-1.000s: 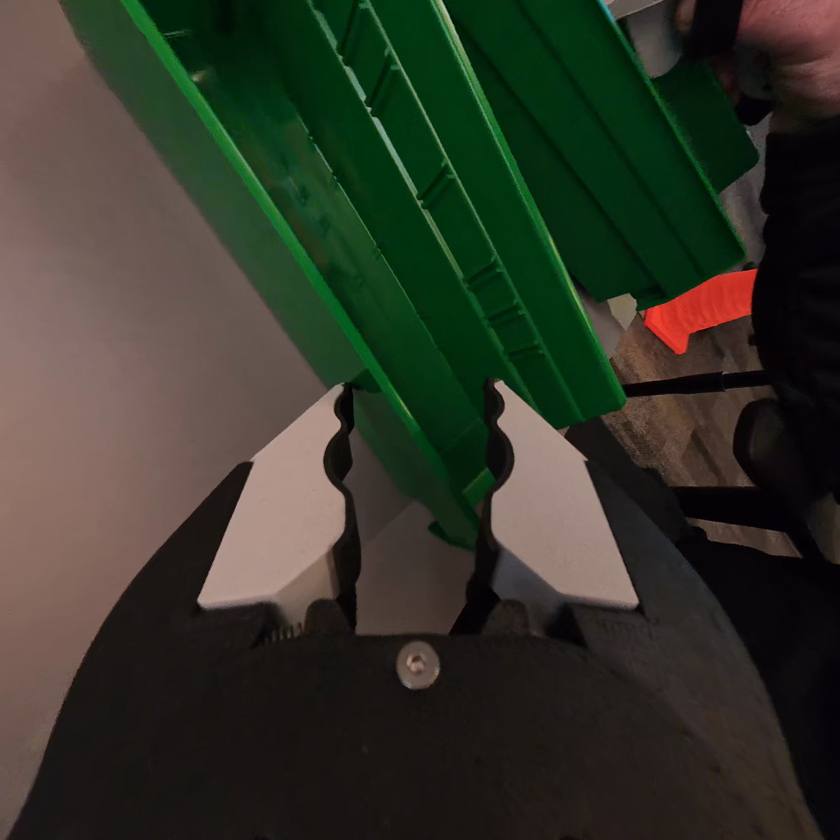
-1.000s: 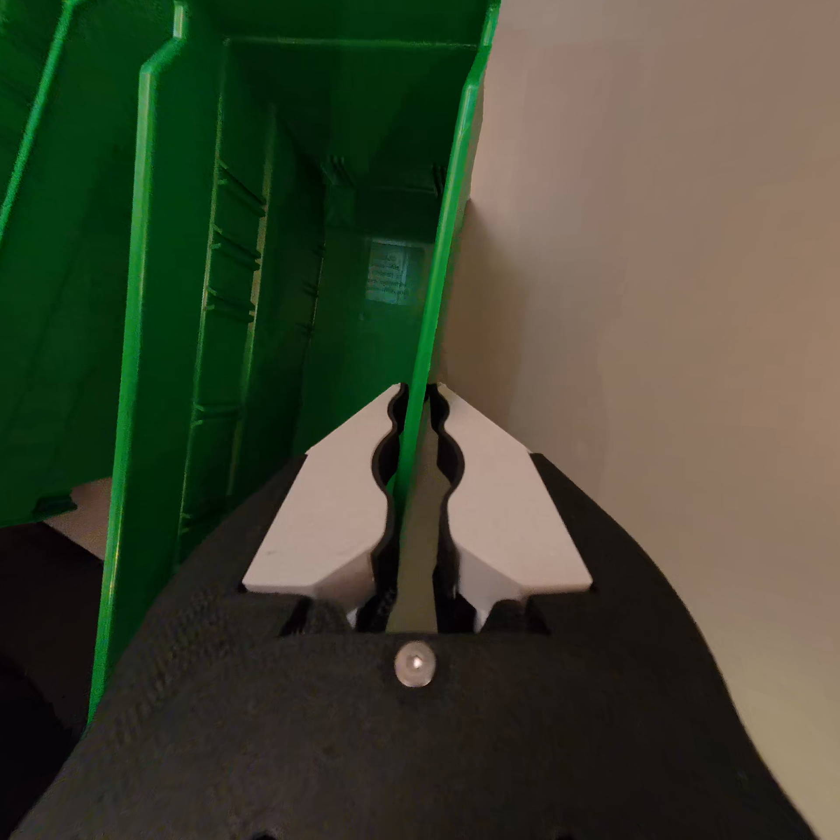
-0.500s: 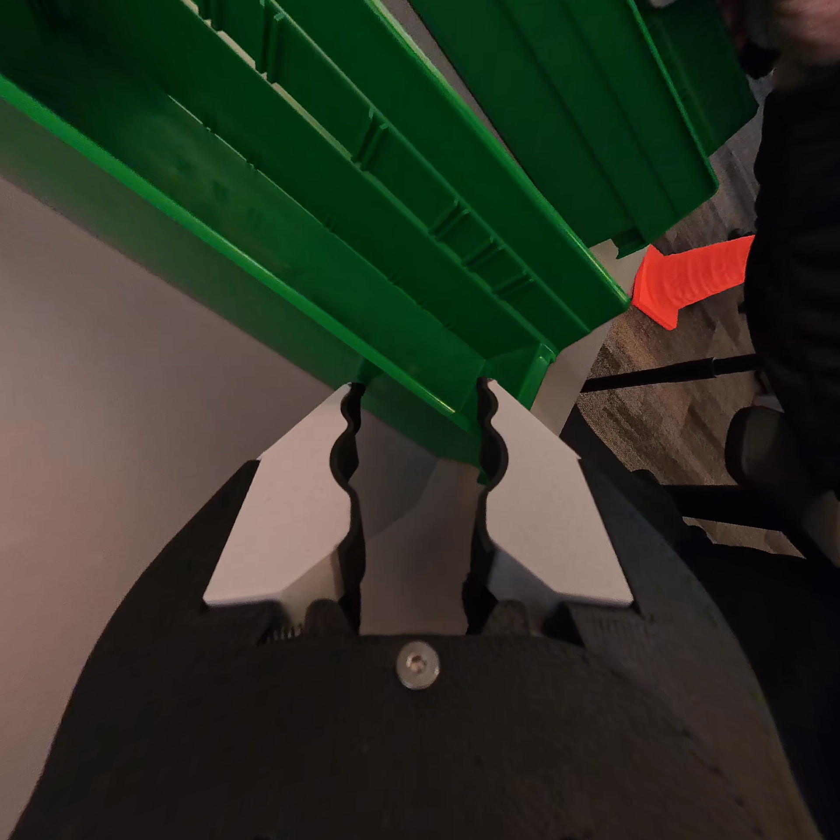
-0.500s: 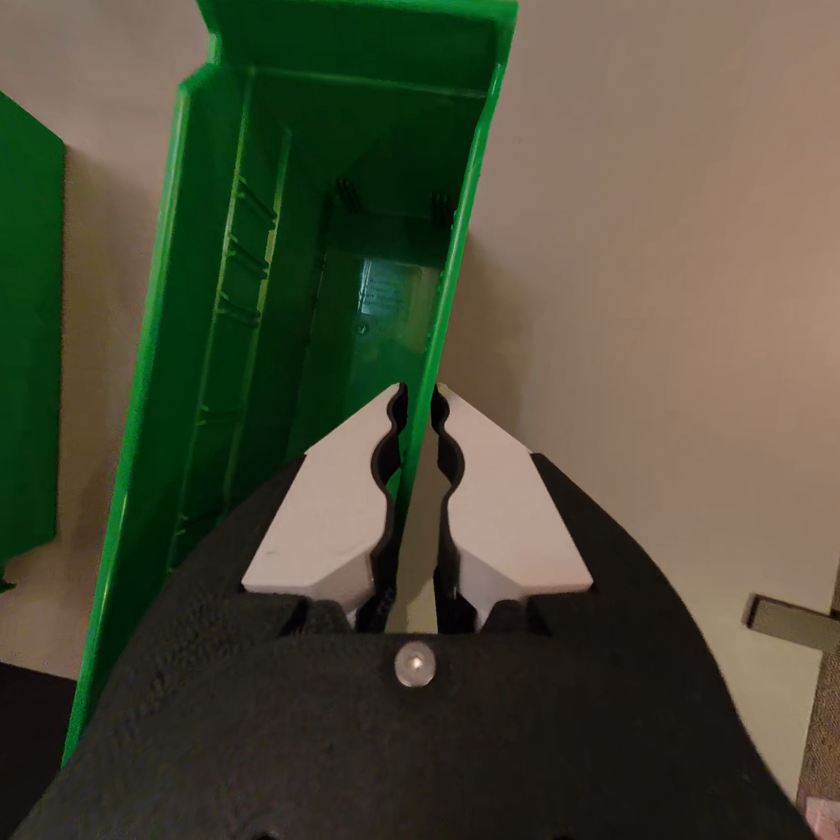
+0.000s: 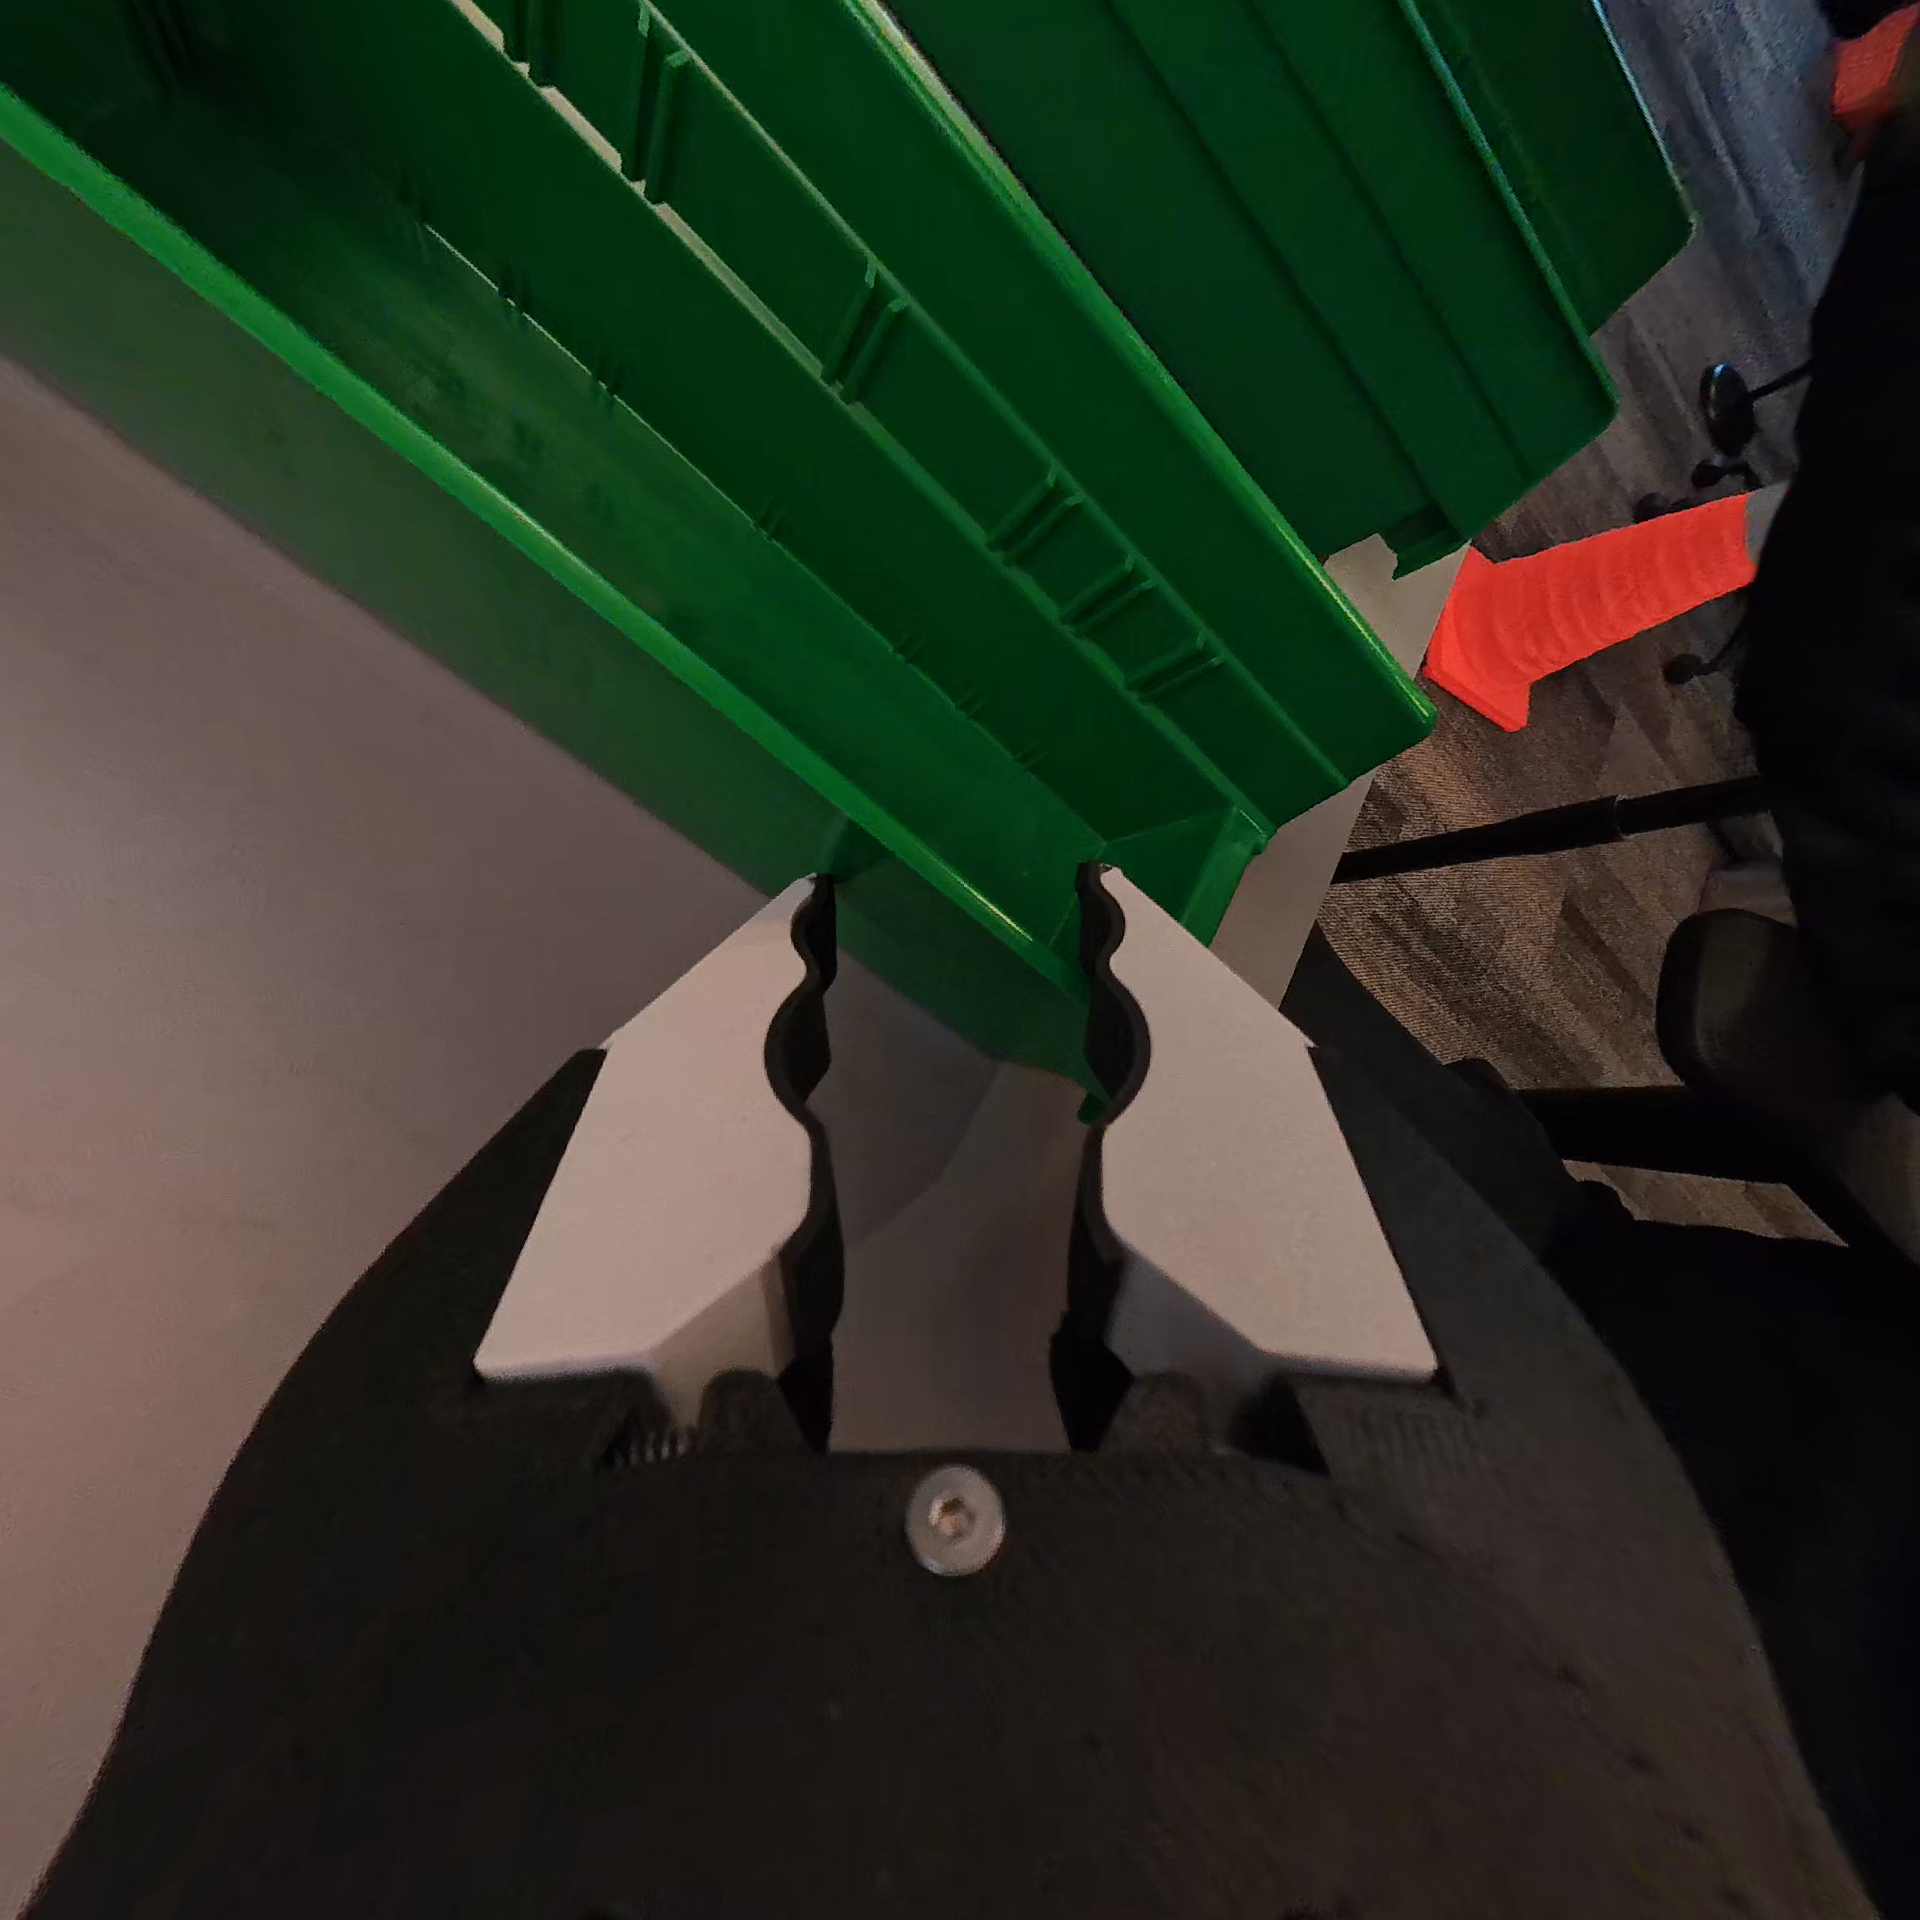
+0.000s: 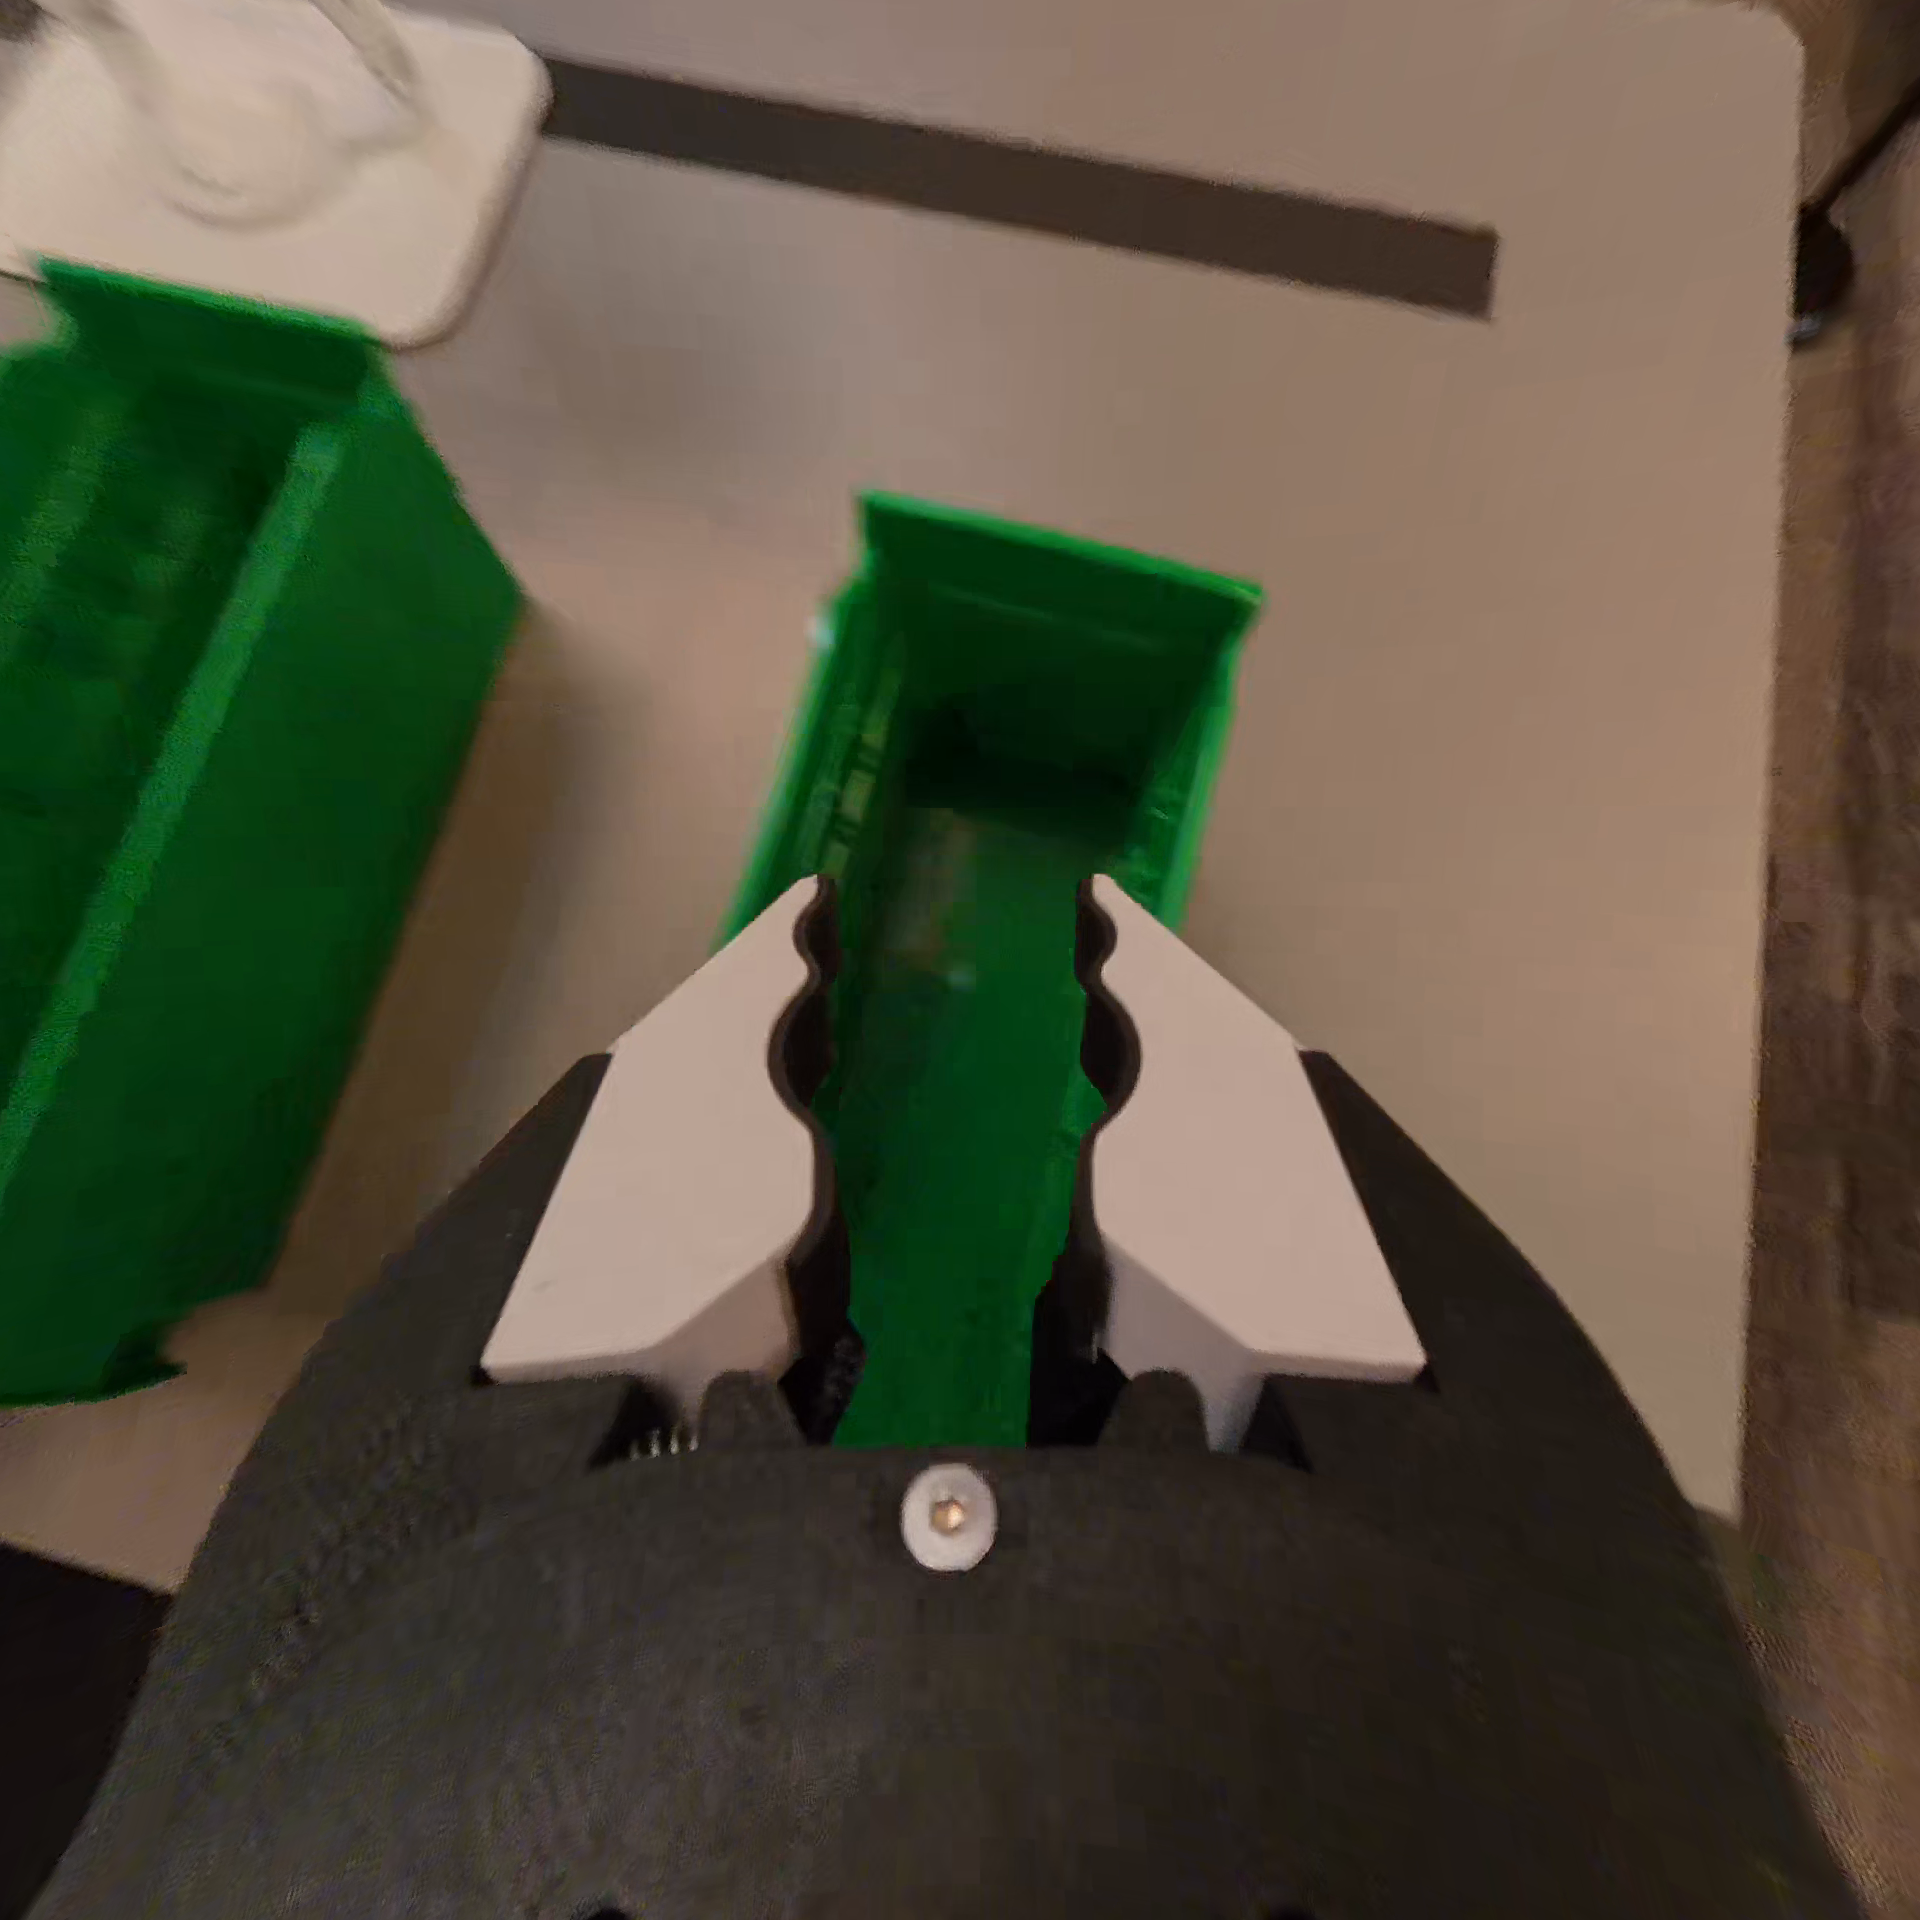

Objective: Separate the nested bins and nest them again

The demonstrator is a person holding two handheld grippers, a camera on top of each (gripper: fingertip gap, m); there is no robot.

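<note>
Two long green bins lie side by side, apart, on a pale table [image 6: 1403, 727]. In the left wrist view the nearer bin [image 5: 727, 436] runs diagonally. Its near corner sits between the fingers of my left gripper [image 5: 951, 883], which is open; the bin's edge touches only the right finger [image 5: 1195, 1039]. The second bin [image 5: 1351, 260] lies beyond it. In the right wrist view my right gripper [image 6: 956, 883] is open and empty above the second bin [image 6: 1039, 644], looking into its open top. The first bin [image 6: 208, 779] lies to the left.
A white object [image 6: 260, 156] and a dark strip [image 6: 1039, 197] are at the table's far side. Off the table edge I see carpet, an orange cone-like thing [image 5: 1590, 603], black chair legs [image 5: 1558, 821] and a person's dark sleeve [image 5: 1849, 520].
My right gripper let go of the second bin's side wall, opened and rose away; that bin now rests on the table. The first bin swung flatter across the left view.
</note>
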